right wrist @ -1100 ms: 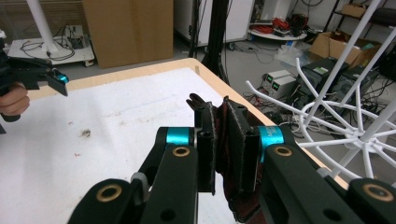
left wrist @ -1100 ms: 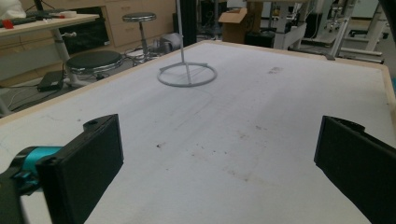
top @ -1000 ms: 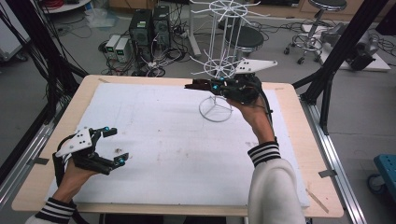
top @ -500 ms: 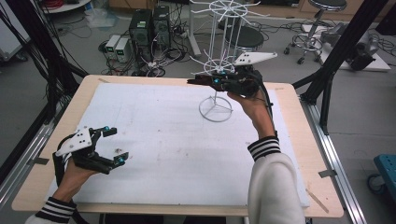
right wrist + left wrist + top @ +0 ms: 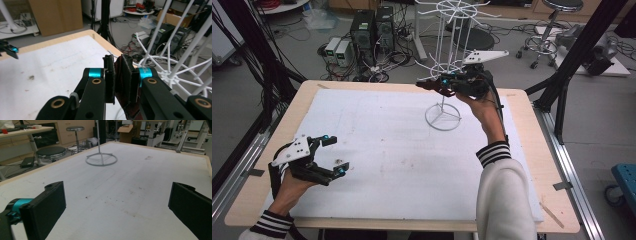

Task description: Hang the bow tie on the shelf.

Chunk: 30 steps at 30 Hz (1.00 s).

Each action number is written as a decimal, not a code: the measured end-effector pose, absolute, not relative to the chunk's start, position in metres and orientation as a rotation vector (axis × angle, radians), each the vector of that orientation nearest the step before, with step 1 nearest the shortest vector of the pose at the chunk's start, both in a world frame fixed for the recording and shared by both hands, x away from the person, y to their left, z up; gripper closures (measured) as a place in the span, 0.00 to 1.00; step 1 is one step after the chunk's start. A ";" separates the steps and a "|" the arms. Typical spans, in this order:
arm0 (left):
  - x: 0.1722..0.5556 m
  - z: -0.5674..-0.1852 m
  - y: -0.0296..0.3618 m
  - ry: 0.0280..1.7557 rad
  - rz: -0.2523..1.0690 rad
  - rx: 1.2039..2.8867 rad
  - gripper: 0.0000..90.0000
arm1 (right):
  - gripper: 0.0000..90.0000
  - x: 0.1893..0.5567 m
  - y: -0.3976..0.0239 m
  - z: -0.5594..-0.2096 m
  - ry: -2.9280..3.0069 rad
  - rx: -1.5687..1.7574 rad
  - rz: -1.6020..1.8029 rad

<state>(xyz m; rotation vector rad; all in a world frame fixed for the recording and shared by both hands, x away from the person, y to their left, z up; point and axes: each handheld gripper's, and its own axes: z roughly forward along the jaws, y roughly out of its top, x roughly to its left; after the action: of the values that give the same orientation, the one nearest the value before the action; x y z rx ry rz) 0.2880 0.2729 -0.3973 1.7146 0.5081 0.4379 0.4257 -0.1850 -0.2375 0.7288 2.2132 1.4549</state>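
Note:
A white wire rack (image 5: 452,45) with hooked arms stands on a ring base (image 5: 443,116) at the table's far side. My right gripper (image 5: 428,85) is held up beside the rack's lower arms, shut on a dark red, flat, soft piece (image 5: 434,86). In the right gripper view the red piece (image 5: 122,82) is pinched between the two pads of that gripper (image 5: 117,62), and the rack's wires (image 5: 172,72) are just to the right. My left gripper (image 5: 337,156) rests low at the table's near left, open with nothing between its jaws (image 5: 117,207).
The table carries a white mat (image 5: 387,150) with faint stains and a wooden rim (image 5: 287,115). The rack's ring base (image 5: 101,160) lies ahead of the left gripper. Beyond the far edge are computers (image 5: 372,30), cables and a stool (image 5: 557,10).
My right gripper has lifted a little with the red piece, closer to the rack's lower arms. The left gripper has stayed put.

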 end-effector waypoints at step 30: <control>0.288 -0.398 0.274 0.516 0.446 1.716 0.02 | 0.30 0.438 -0.180 -0.248 2.174 0.760 1.394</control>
<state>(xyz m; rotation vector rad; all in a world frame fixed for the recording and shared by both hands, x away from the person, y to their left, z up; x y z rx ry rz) 0.2879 0.2745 -0.3979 1.7164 0.5164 0.4460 0.4380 -0.1801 -0.2484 0.7598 2.1738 1.3941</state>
